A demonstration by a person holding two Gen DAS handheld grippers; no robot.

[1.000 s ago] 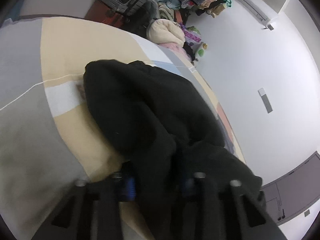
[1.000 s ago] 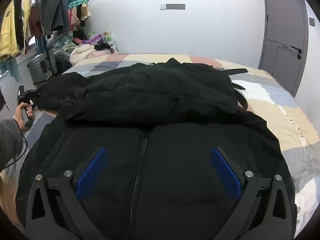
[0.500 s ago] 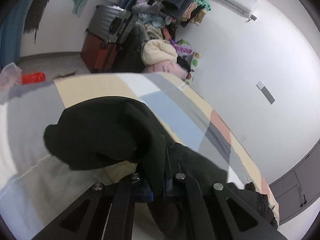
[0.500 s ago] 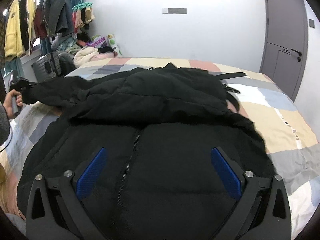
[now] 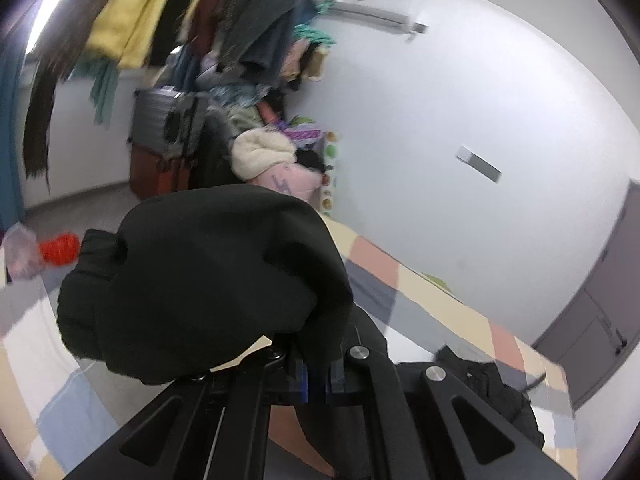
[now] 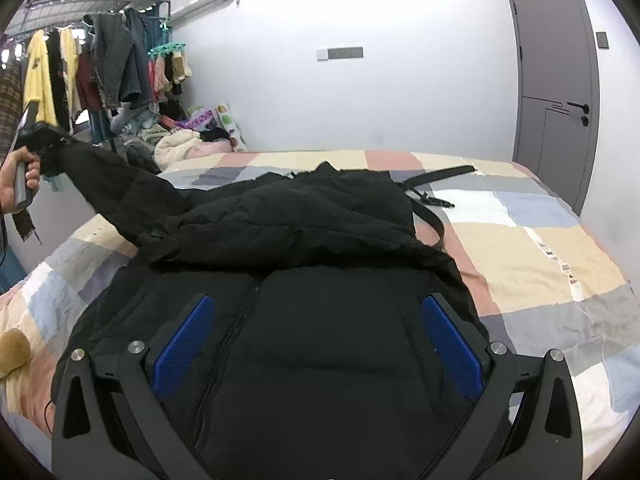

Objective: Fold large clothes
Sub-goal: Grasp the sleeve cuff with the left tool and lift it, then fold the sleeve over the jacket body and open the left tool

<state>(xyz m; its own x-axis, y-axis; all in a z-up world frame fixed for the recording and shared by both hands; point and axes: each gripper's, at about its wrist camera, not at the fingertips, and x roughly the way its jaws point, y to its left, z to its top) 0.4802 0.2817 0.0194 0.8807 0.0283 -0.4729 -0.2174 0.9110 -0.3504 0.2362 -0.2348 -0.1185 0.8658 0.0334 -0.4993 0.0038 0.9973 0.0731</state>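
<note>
A big black puffy jacket (image 6: 320,320) lies on the patchwork bed (image 6: 540,264), zipper side up. The right gripper (image 6: 316,336) hangs just over its front, blue fingers (image 6: 450,340) spread wide apart and holding nothing. Farther back, the jacket's top part is folded over in a lump. One sleeve (image 5: 200,280) is lifted off the bed to the left. The left gripper (image 5: 316,372) has its fingers pinched tight on that sleeve, held up high by a hand (image 6: 18,188). Behind are hanging clothes (image 6: 92,68).
</note>
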